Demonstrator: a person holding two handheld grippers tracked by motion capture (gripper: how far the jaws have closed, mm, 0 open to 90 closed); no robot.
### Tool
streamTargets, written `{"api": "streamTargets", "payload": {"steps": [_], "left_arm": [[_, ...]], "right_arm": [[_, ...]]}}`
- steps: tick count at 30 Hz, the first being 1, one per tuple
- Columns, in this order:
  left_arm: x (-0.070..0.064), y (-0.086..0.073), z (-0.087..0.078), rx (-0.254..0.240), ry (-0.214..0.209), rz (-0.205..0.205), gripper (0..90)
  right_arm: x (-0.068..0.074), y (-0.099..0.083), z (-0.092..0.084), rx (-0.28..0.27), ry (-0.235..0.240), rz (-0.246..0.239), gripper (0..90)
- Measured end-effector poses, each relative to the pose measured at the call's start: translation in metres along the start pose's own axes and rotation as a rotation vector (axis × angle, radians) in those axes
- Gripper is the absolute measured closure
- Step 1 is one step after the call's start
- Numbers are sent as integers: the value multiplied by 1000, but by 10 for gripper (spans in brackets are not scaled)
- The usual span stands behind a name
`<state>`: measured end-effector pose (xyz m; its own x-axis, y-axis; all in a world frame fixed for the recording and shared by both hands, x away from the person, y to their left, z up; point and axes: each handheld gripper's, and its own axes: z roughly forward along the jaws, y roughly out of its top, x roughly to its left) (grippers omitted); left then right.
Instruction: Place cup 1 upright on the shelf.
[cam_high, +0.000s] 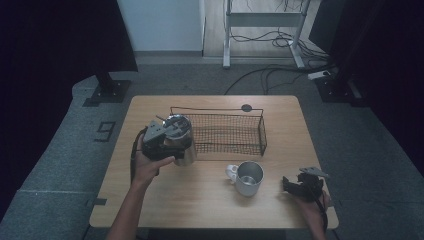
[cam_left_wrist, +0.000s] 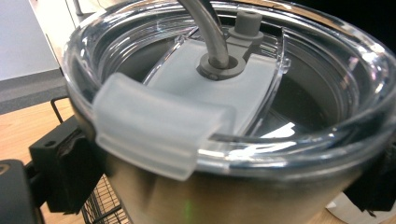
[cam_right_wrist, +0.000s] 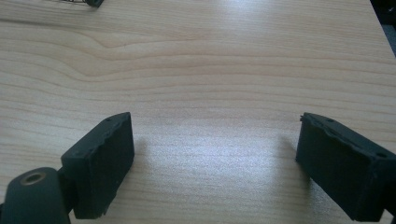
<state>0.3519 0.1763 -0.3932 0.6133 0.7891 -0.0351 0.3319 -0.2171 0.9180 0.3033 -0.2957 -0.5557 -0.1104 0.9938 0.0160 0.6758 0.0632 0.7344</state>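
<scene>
Clearly the step in hand is carrying the stainless-steel tumbler with a clear plastic lid and bent metal straw (cam_high: 181, 140): the left gripper (cam_high: 159, 142) has its jaws closed against the tumbler's sides just under the rim, as the left gripper view shows with a black pad (cam_left_wrist: 70, 163) pressed to the steel wall. The tumbler sits at the near left corner of the black wire-mesh basket (cam_high: 227, 131), which lies at the far middle of the light wooden table (cam_high: 200, 200); whether its base rests on the wood or hangs just above it I cannot tell. The next move probably calls for lifting it over the basket's rim and setting it down upright inside, keeping it level so the straw stays put. The right gripper (cam_high: 300, 186) rests at the near right, jaws apart and holding nothing, just right of a small steel mug with a white handle (cam_high: 247, 177). No brand, label or writing can be read on any of them.
</scene>
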Motion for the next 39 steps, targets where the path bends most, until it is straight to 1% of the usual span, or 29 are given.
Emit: {"api": "streamTargets", "payload": {"steps": [3,9,12,15,19,27,31,36,39], "left_arm": [[0,1,2,3,0,3,42],[2,2,6,5,-7,-7,42],[3,3,8,2,-7,-19,42],[4,4,8,1,-7,-16,42],[6,6,10,1,-20,-24,42],[6,9,14,14,-19,-18,41],[6,11,14,12,-19,-17,42],[6,15,16,2,-20,-27,42],[7,16,17,2,-14,-27,42]], "right_arm": [[0,0,0,0,0,0,109],[0,0,0,0,0,0,110],[0,0,0,0,0,1,109],[0,0,0,0,0,0,110],[0,0,0,-1,-1,0,111],[0,0,0,0,-1,0,113],[-1,0,0,-1,-2,-1,114],[0,0,0,-2,-2,1,115],[0,0,0,-2,-3,1,115]]}}
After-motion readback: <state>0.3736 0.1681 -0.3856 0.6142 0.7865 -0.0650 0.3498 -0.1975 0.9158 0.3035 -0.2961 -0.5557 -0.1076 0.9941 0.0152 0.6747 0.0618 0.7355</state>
